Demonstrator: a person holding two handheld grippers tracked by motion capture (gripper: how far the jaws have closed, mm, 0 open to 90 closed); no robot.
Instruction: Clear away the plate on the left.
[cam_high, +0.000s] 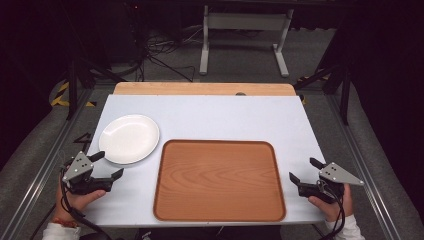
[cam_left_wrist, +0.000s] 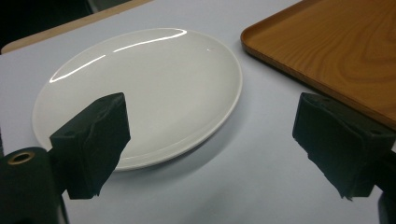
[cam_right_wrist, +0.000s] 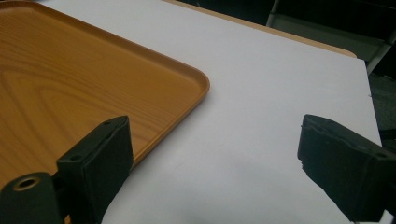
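Both grippers, left gripper (cam_high: 108, 164) and right gripper (cam_high: 305, 170), gape wide, holding nothing

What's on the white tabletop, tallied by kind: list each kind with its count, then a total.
Plate, white: 1
Tray, wooden: 1
Tongs, black, one per hand, both open (left tongs, right tongs): 2
Total: 4

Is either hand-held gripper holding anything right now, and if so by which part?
Nothing is held. The left hand-held gripper is open beside the white plate; the right hand-held gripper is open beside the wooden tray.
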